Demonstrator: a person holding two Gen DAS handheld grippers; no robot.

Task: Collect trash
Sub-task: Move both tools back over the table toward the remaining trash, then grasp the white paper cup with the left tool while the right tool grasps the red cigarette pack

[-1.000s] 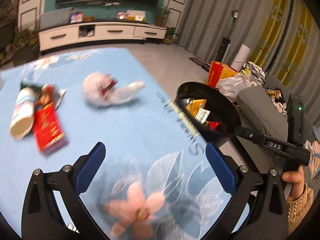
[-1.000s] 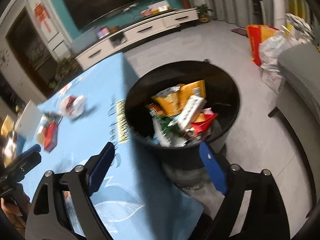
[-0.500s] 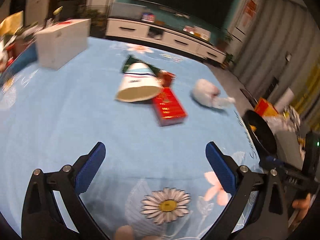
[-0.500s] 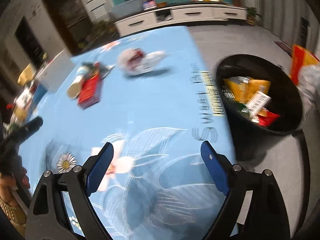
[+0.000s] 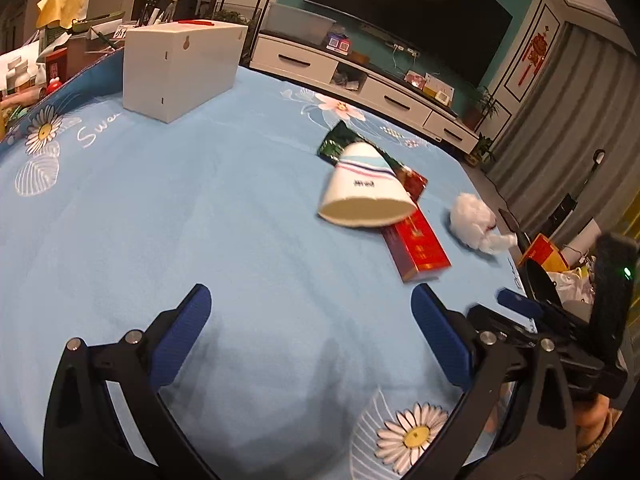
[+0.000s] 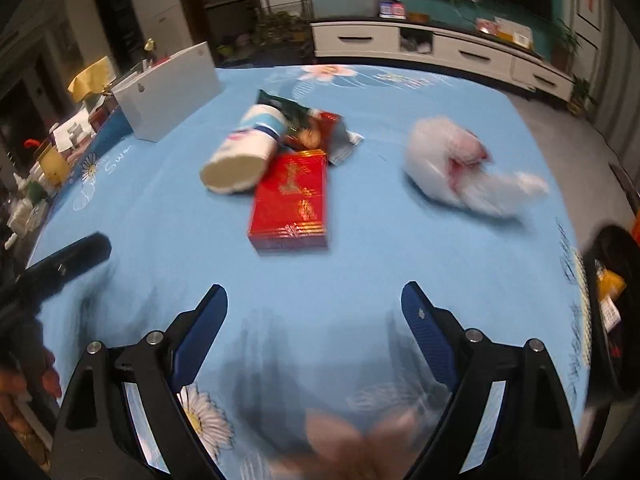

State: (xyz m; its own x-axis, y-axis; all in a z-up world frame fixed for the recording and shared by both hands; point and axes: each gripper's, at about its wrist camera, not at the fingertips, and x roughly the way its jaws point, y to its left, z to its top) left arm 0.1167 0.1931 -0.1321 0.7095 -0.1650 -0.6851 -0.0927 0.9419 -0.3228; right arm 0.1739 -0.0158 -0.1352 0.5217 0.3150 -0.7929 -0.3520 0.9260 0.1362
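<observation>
On the blue flowered tablecloth (image 5: 200, 208) lies a tipped white paper cup (image 5: 366, 192) (image 6: 240, 156). A red box (image 5: 420, 246) (image 6: 294, 200) rests against its mouth side. A dark green snack wrapper (image 5: 338, 144) (image 6: 308, 124) sits under and behind the cup. A crumpled white plastic bag (image 5: 476, 226) (image 6: 460, 164) lies further right. My left gripper (image 5: 310, 306) hovers open over bare cloth, short of the cup. My right gripper (image 6: 314, 302) is open too, just in front of the red box, nothing between its fingers. The black trash bin (image 6: 616, 280) stands off the table's right edge.
A white cardboard box (image 5: 180, 68) (image 6: 168, 88) stands at the table's far left. Cluttered bottles and packets (image 5: 24, 72) crowd beyond the left edge. A white TV cabinet (image 5: 360, 80) runs along the far wall. Bags (image 5: 560, 264) sit on the floor by the bin.
Both grippers have swung left, away from the bin and toward the cup, red box and wrapper. The bin has slid to the right edge of the right wrist view. Both stayed open.
</observation>
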